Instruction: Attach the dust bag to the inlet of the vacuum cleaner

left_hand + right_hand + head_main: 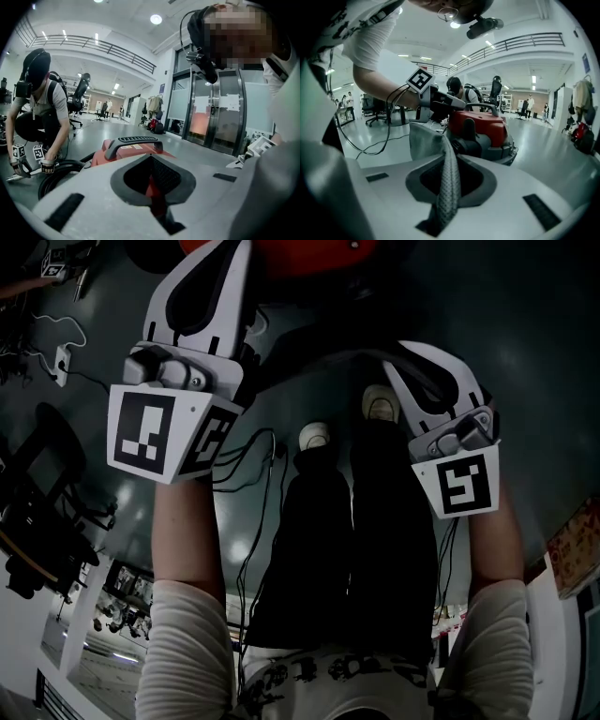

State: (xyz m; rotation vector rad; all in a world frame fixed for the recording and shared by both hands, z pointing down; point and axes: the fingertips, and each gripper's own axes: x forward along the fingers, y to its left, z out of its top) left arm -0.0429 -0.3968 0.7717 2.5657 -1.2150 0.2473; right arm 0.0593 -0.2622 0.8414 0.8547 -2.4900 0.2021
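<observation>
The red vacuum cleaner (483, 126) with its black carry handle (136, 140) stands on the grey floor just ahead of both grippers; in the head view only its red top (291, 254) shows. My right gripper (447, 187) is shut on a fold of the grey fabric dust bag (423, 139), which hangs between the jaws and toward the vacuum's left side. My left gripper (154, 197) is shut on a thin red part that seems to belong to the vacuum's housing. In the head view the left gripper (228, 261) reaches the vacuum and the right gripper (405, 354) sits lower right.
Another person (37, 108) crouches on the floor at the left with grippers, beside a black hose (61, 171). Cables (248, 484) trail over the floor by my shoes (314, 437). Glass doors (220, 117) stand to the right; office chairs (370, 110) stand farther off.
</observation>
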